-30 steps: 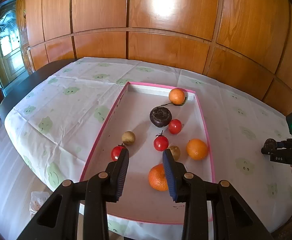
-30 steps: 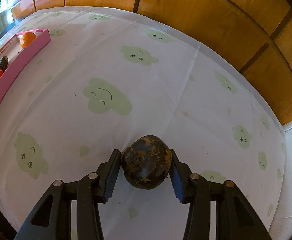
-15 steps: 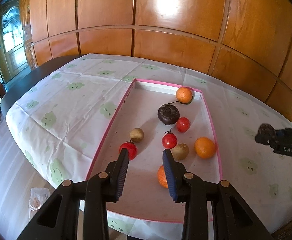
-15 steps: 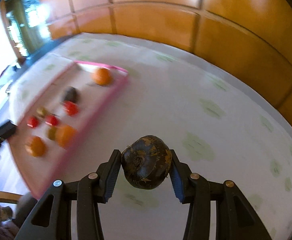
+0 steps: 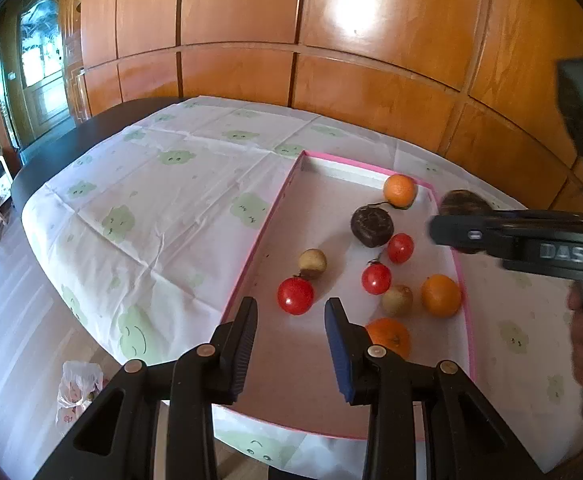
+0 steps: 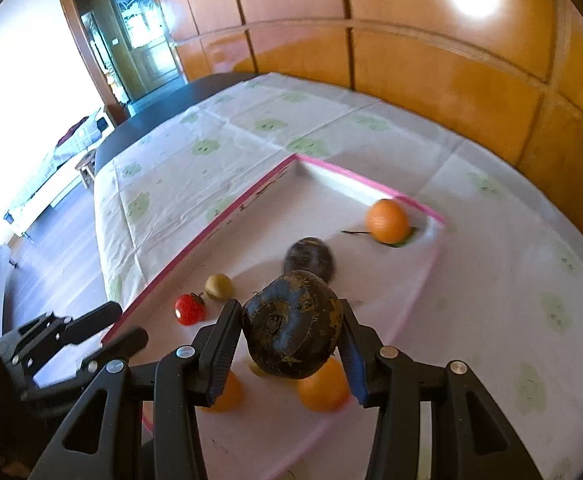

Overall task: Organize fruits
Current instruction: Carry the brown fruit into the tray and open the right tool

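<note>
A pink-rimmed tray [image 5: 259, 236] lies on the table and holds several fruits: oranges [image 5: 440, 295], red tomatoes [image 5: 295, 295], small tan fruits [image 5: 312, 263] and a dark round fruit [image 5: 372, 226]. My right gripper [image 6: 291, 332] is shut on a second dark brown fruit [image 6: 293, 326] and holds it in the air above the tray [image 6: 211, 224]. It also shows in the left wrist view [image 5: 467, 216] over the tray's right rim. My left gripper [image 5: 291, 336] is open and empty, above the tray's near end by a tomato.
A white cloth with green cloud faces [image 5: 163, 208] covers the table. Wood panelling [image 5: 331, 60] rises behind it. The table's left edge [image 5: 35, 184] drops to the floor, where a plastic bag [image 5: 76, 390] lies. A doorway [image 6: 131, 40] stands far left.
My right gripper has carried the dark fruit left from over the bare cloth to above the tray. The left gripper has shifted slightly and stays open.
</note>
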`<state>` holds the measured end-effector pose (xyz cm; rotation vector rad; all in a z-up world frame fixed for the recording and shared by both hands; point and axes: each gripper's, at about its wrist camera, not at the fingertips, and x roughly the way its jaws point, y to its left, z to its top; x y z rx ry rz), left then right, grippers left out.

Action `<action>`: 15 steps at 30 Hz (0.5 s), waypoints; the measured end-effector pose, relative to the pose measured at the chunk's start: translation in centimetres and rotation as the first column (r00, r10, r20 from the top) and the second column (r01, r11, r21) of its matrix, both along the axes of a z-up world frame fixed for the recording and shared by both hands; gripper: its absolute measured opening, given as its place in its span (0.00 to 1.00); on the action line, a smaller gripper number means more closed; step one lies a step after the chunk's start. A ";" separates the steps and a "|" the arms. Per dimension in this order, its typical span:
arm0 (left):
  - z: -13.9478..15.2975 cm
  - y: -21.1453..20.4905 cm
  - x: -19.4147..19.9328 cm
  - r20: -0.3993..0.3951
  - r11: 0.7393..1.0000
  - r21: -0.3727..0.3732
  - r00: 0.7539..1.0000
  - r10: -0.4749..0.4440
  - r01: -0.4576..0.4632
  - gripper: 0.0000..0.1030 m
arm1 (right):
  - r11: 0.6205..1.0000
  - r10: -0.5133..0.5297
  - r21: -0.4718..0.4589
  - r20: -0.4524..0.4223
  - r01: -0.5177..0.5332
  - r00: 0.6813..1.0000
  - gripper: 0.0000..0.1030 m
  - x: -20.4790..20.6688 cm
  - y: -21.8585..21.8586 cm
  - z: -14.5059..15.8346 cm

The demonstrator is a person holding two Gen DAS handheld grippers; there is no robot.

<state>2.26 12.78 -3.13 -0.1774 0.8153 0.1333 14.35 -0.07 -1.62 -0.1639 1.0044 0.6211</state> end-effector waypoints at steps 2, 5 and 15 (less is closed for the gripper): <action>-0.2 0.3 0.0 -0.004 1.000 -0.005 1.000 0.005 -0.005 0.35 | 1.000 -0.011 -0.011 -0.031 0.011 0.999 0.46 0.8 0.7 -1.1; -0.4 0.5 0.0 -0.010 1.000 -0.011 1.000 0.008 -0.008 0.35 | 0.999 -0.038 -0.016 -0.059 0.037 0.998 0.48 1.2 0.7 -2.1; -0.6 0.6 0.4 -0.015 1.000 -0.023 1.000 0.007 -0.007 0.35 | 0.997 -0.066 0.036 -0.030 0.067 0.997 0.46 -0.2 -1.6 -1.1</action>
